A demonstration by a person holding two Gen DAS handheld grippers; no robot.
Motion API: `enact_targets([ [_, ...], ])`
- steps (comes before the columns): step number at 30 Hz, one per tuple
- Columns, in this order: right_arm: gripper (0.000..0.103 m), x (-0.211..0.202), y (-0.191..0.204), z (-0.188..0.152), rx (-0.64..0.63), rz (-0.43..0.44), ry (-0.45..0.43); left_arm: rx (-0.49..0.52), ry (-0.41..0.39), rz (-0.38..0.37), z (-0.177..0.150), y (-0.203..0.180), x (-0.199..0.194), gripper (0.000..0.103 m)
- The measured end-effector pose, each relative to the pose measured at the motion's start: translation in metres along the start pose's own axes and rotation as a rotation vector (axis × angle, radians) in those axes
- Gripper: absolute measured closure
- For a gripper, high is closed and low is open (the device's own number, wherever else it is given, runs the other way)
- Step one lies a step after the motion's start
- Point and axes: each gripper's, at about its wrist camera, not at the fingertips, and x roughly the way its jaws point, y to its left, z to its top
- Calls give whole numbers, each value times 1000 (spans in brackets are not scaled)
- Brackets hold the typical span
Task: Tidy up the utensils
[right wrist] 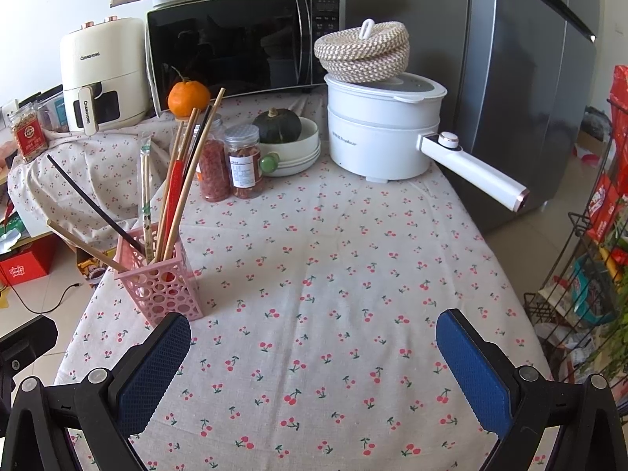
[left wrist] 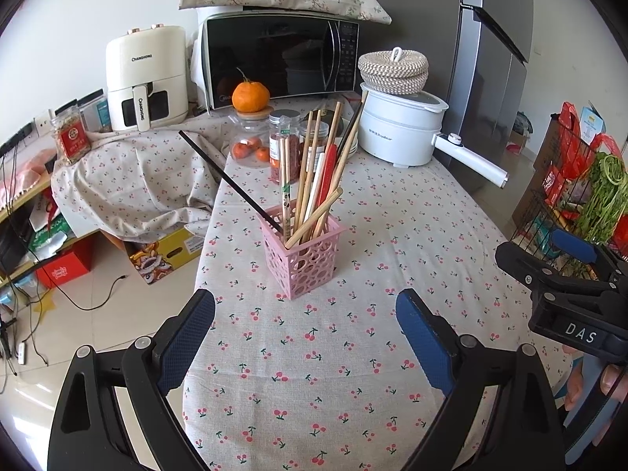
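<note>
Chopsticks [left wrist: 314,180] stand bunched in the pink holder [left wrist: 302,259] on my cherry-print tablecloth [left wrist: 314,373], one black stick leaning out left. Through my left wrist camera, my left gripper [left wrist: 306,337] hangs released, holding nothing, short of the holder. Through my right wrist camera, my right gripper [right wrist: 314,357] gapes wide, the holder [right wrist: 165,286] just beyond its left pad [right wrist: 157,369].

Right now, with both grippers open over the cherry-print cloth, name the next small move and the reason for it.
Probably ease the left gripper forward toward the pink perforated plastic holder. Its jaws stand open and empty, the holder sits straight ahead between them, and one thin black chopstick leans far out to the left while the wooden chopsticks stand more upright. No utensils lie loose on the cherry-print tablecloth.
</note>
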Motion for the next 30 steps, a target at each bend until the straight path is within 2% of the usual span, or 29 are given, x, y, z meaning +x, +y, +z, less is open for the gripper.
enact_targets([
  [30, 0, 1, 1, -3, 6, 1, 3, -1, -3, 4, 0, -2, -1, 8],
])
